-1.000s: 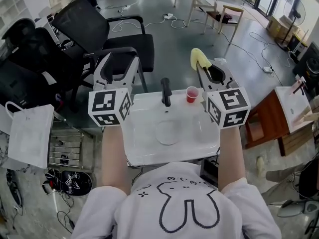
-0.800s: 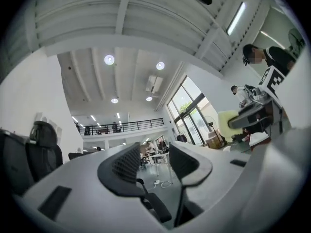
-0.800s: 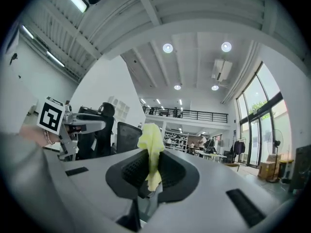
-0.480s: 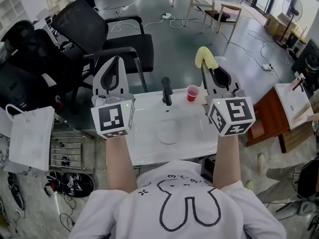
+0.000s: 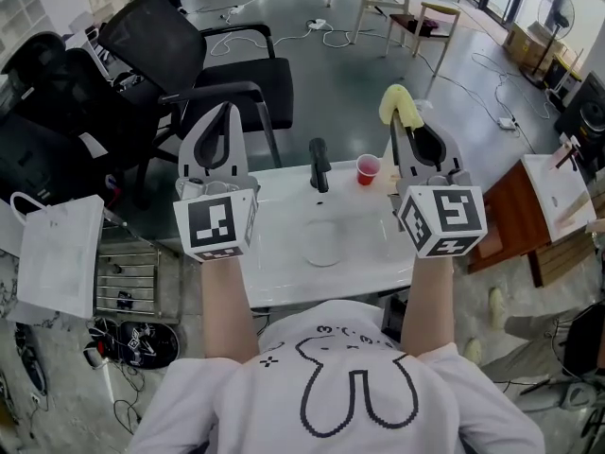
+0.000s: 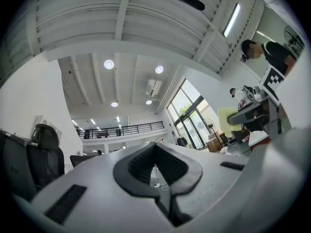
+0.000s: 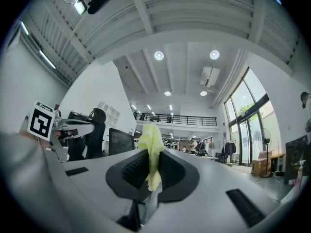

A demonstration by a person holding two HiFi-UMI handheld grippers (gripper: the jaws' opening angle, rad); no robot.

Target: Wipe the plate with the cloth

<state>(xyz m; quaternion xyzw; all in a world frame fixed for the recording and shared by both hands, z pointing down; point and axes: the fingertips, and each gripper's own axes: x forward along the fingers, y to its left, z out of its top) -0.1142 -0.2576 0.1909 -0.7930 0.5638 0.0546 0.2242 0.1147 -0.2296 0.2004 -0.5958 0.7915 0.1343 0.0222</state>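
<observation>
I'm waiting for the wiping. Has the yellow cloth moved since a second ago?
Yes. The yellow cloth, pinched in the right gripper, has shifted rightwards, away from the red plastic cup.

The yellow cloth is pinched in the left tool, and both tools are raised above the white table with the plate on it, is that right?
No. The yellow cloth is pinched in the right tool, as the right gripper view shows; the left tool is shut and empty. Both are raised above the white table with the plate on it.
</observation>
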